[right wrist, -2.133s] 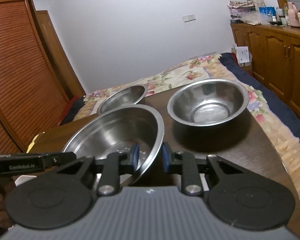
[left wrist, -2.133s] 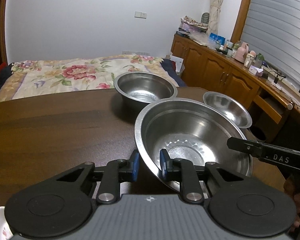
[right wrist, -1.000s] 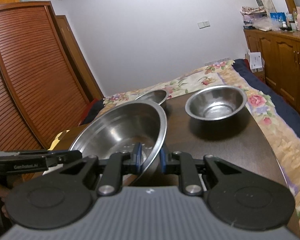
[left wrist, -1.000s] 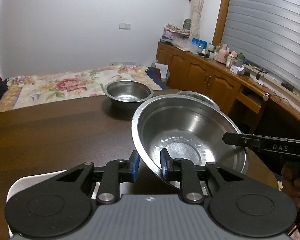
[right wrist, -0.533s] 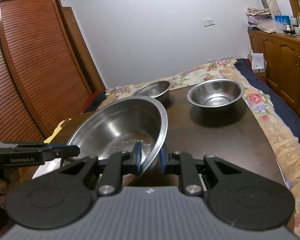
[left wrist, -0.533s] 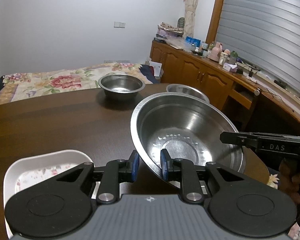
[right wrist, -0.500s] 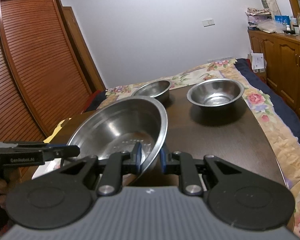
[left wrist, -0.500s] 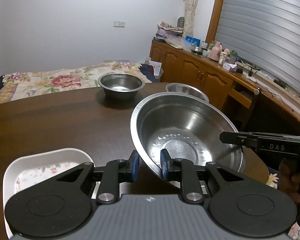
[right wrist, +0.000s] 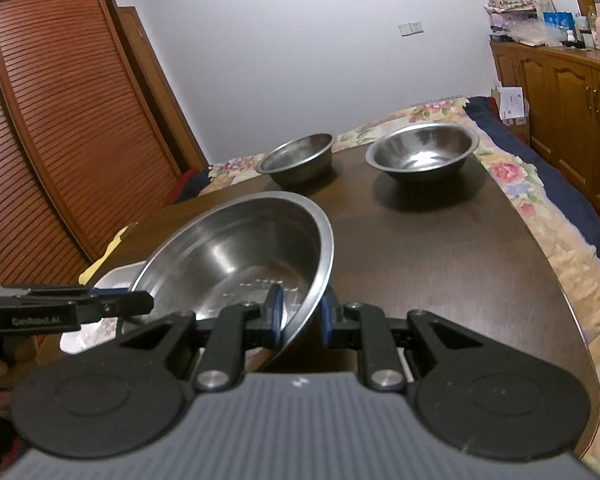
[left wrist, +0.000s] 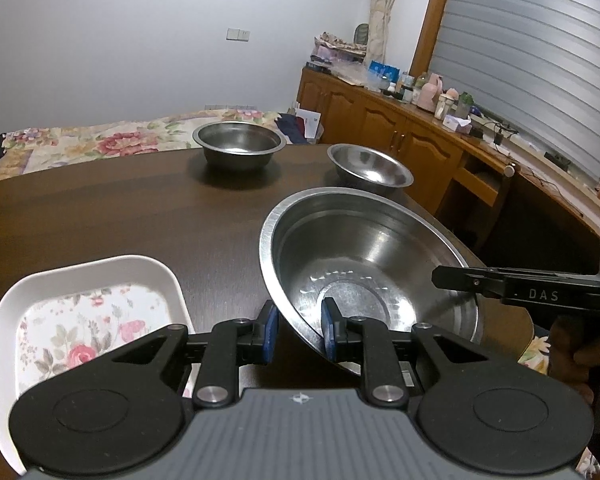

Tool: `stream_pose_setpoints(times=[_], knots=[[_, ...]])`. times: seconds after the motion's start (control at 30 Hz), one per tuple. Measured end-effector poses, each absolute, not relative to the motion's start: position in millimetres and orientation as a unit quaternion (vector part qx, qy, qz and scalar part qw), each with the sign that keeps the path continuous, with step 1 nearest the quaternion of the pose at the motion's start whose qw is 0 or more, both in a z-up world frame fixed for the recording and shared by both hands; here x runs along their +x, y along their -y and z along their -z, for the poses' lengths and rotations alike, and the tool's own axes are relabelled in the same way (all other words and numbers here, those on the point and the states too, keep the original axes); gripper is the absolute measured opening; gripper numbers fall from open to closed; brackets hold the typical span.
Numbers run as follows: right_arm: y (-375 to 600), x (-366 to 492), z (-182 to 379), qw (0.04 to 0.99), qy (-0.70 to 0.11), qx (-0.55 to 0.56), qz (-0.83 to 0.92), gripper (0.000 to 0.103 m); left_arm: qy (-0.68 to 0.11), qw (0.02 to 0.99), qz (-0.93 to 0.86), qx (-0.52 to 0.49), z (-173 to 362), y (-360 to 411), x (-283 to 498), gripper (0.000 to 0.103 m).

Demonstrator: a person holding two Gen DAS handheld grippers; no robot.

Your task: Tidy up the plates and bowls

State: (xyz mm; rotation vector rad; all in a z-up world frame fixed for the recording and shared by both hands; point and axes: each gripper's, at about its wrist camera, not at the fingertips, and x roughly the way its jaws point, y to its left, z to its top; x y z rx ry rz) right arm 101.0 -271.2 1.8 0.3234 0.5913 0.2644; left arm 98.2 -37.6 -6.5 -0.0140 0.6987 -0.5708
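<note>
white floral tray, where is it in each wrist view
Left wrist: the white floral tray lies bottom left on the table, left of the big steel bowl.
Right wrist: only a sliver peeks out lower left, behind that bowl.
Shared landmark: the big steel bowl, clamped by both tools.

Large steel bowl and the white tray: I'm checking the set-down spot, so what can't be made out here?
- Large steel bowl: its underside, and any gap to the table, hidden by its own wall in both views.
- White tray: near end covered by the left gripper body in the left wrist view; mostly behind the bowl in the right wrist view.
- Right gripper: its hold hidden in the left wrist view.
</note>
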Motion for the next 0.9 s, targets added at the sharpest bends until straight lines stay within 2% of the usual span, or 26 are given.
stream_pose_setpoints(times=[0.9], knots=[[266.9, 96.3, -0.2, 0.938, -0.287, 0.151, -0.124, 0.023, -0.342, 0.899, 0.272, -0.009, 10.8, 35.9, 97.2, 0.026]])
